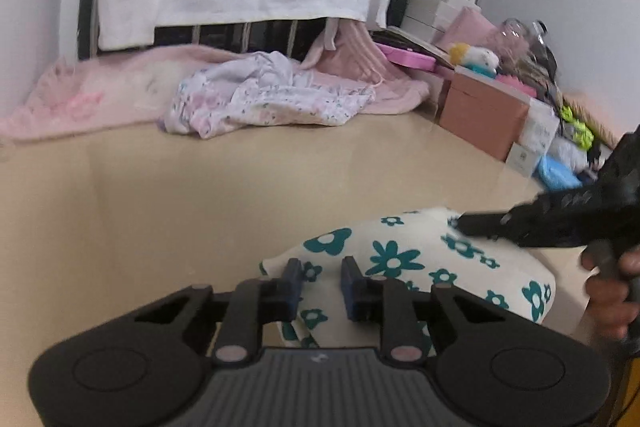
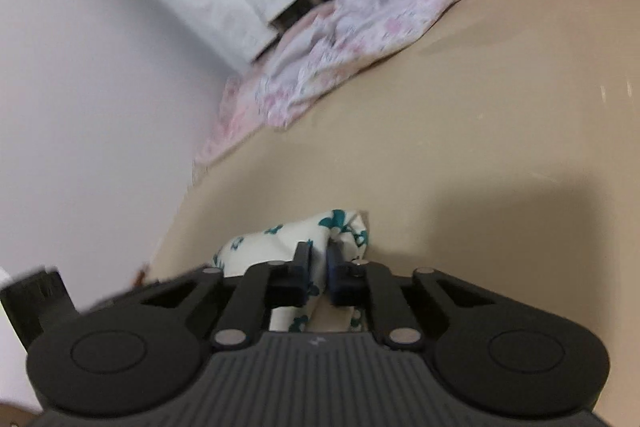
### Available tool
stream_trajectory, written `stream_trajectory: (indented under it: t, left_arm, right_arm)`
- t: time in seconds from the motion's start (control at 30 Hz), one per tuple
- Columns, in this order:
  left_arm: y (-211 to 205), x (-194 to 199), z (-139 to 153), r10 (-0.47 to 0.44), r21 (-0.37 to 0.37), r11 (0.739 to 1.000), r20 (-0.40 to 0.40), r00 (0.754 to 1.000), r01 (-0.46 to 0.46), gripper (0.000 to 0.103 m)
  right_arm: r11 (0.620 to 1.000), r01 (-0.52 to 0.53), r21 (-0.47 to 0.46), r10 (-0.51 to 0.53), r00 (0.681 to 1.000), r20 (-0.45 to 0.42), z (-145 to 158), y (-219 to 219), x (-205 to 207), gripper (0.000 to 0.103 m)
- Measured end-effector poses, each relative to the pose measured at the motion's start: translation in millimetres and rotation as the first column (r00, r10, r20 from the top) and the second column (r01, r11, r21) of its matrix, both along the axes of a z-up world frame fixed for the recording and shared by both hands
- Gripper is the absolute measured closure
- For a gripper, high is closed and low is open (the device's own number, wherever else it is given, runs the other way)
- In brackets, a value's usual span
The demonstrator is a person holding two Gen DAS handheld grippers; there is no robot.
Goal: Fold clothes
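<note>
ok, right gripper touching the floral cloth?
Touching. In the right wrist view the right gripper has its blue pads pinched on the floral cloth, fabric bunched between them.

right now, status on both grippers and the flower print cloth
Right gripper pinching flower-print cloth. Left gripper narrow, over the cloth's edge, grip unclear. Table ahead, pink pile well beyond.

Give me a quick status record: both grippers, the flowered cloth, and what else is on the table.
cloth: flowered, lying in a bundle on the table, near side
left gripper: jaws apart at the cloth's near edge, no pinch seen
right gripper: shut on a corner of the cloth
pile: loose pink and floral clothes at the back
boxes: back right, clutter on top
</note>
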State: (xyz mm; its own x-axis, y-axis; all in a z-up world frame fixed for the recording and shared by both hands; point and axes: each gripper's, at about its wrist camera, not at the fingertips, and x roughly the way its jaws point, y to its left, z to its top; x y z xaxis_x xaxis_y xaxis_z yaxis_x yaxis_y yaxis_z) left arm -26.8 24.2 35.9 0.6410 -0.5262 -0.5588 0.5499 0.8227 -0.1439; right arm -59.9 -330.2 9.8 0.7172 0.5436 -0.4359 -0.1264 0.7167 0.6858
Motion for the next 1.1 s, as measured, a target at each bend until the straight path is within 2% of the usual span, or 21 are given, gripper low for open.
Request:
stream_trajectory:
  t: [0.1, 0.13, 0.17, 0.27, 0.4, 0.43, 0.47, 0.5, 0.57, 0.6, 0.7, 0.8, 0.83, 0.87, 1.0, 1.1]
  left_arm:
    - [-2.9, -7.2, 11.2, 0.070, 0.047, 0.996, 0.049, 0.996, -0.072, 0.074]
    - [-5.2, -10.4, 15.1, 0.080, 0.045, 0.995, 0.074, 0.994, -0.083, 0.070]
    - [-11.1, -13.7, 18.9, 0.078, 0.047, 0.995, 0.099, 0.992, -0.083, 0.067]
    - [-38.8, -23.0, 22.7, 0.034, 0.144, 0.988, 0.139, 0.990, -0.054, 0.065]
    - [-52.7, -26.6, 9.2, -0.006, 0.222, 0.975, 0.141, 0.990, -0.026, 0.065]
    - [-52.7, -26.9, 7.0, -0.014, 0.229, 0.973, 0.134, 0.991, -0.017, 0.063]
    - [-47.1, -25.5, 6.6, -0.020, 0.214, 0.977, 0.115, 0.993, -0.006, 0.059]
    - [-41.4, -23.0, 5.9, -0.021, 0.204, 0.979, 0.097, 0.995, 0.001, 0.055]
    - [-30.3, -17.5, 4.6, -0.009, 0.208, 0.978, 0.073, 0.997, -0.007, 0.027]
    - [-24.9, -14.4, 4.8, 0.001, 0.212, 0.977, 0.058, 0.998, -0.014, 0.023]
    - [-15.4, -11.8, 7.8, -0.006, 0.215, 0.977, 0.020, 1.000, 0.001, 0.024]
    - [-18.8, -18.4, 7.0, -0.031, 0.254, 0.967, 0.062, 0.998, 0.014, 0.025]
    - [-19.6, -19.1, 6.6, -0.038, 0.259, 0.966, 0.067, 0.997, 0.019, 0.026]
    - [-19.7, -19.1, 6.4, -0.042, 0.258, 0.966, 0.065, 0.997, 0.023, 0.026]
    - [-14.4, -14.4, 6.2, -0.037, 0.225, 0.974, 0.022, 0.999, 0.032, 0.027]
    - [-12.2, -14.7, 4.6, -0.035, 0.214, 0.976, 0.017, 0.999, 0.031, 0.028]
  right_arm:
    - [0.999, -0.001, 0.044, 0.001, 1.000, 0.012, 3.6, -6.3, -12.6, 0.088]
    - [0.999, -0.011, 0.051, 0.011, 1.000, 0.004, 3.7, -7.0, -14.0, 0.075]
    - [0.998, -0.022, 0.056, 0.022, 1.000, -0.006, 2.0, -6.2, -13.5, 0.070]
    - [0.996, -0.052, 0.074, 0.055, 0.998, -0.039, -9.0, 1.3, -4.7, 0.071]
    - [0.984, -0.064, 0.164, 0.077, 0.994, -0.072, -12.6, 1.8, 2.8, 0.070]
    - [0.984, -0.061, 0.166, 0.073, 0.995, -0.067, -11.2, 2.4, -0.1, 0.078]
    - [0.986, -0.060, 0.154, 0.069, 0.996, -0.059, -9.2, 4.8, -4.7, 0.093]
    - [0.990, -0.069, 0.126, 0.075, 0.996, -0.045, -6.6, 10.8, -13.2, 0.093]
    - [0.991, -0.103, 0.084, 0.105, 0.994, -0.017, -2.8, 25.4, -34.7, 0.094]
    - [0.988, -0.118, 0.097, 0.120, 0.993, -0.014, -4.0, 31.2, -45.6, 0.094]
    - [0.969, -0.156, 0.192, 0.161, 0.987, -0.011, -13.5, 43.3, -71.0, 0.093]
    - [0.957, -0.106, 0.270, 0.112, 0.994, -0.005, -24.1, 37.5, -79.8, 0.084]
    - [0.952, -0.083, 0.295, 0.089, 0.996, -0.008, -28.1, 33.2, -78.0, 0.077]
    - [0.947, -0.072, 0.312, 0.078, 0.997, -0.009, -31.4, 31.0, -73.5, 0.077]
    - [0.949, -0.082, 0.305, 0.089, 0.996, -0.011, -35.3, 38.4, -52.5, 0.079]
    - [0.942, -0.019, 0.334, 0.040, 0.998, -0.058, -34.8, 39.0, -47.2, 0.076]
